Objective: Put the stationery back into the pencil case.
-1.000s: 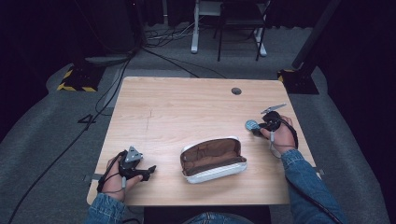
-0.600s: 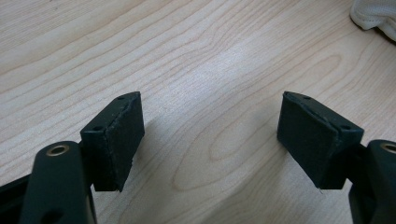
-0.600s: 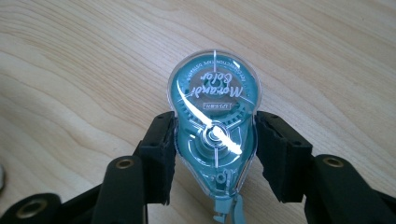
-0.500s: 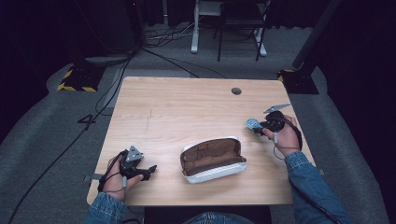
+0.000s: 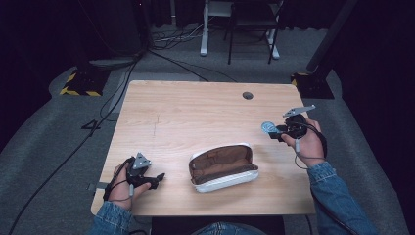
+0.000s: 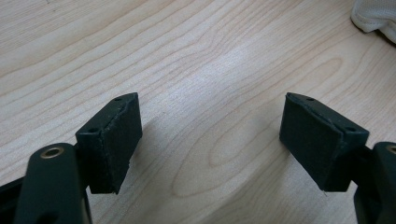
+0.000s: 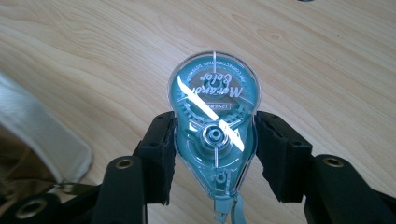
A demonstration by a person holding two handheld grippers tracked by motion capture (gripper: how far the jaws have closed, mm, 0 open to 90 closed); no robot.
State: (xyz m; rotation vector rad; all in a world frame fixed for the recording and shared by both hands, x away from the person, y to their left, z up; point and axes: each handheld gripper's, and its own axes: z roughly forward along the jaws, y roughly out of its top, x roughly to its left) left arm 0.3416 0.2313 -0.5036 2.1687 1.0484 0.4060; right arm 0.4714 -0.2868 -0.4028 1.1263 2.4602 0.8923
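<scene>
My right gripper (image 5: 275, 130) is shut on a teal see-through correction tape dispenser (image 5: 267, 128), held above the table's right side. In the right gripper view both pads squeeze the narrow lower part of the dispenser (image 7: 213, 107), with my right gripper (image 7: 212, 140) looking down on the wood. An open white pouch with brown lining (image 5: 223, 166) lies near the table's front middle, to the left of that hand. My left gripper (image 5: 155, 179) rests at the front left. Its jaws have just been opening a little further, and my left gripper (image 6: 210, 140) has nothing but bare wood between them.
The light wooden table (image 5: 195, 112) has a round cable hole (image 5: 247, 95) at the back right. A corner of the white pouch (image 6: 376, 16) shows at the top right of the left gripper view, and the pouch's rim (image 7: 42, 140) at the left of the right gripper view. Cables and furniture legs lie on the dark floor behind.
The right hand has lifted the tape dispenser higher off the table and drifted slightly to the right. The left hand and the pouch have stayed where they were.
</scene>
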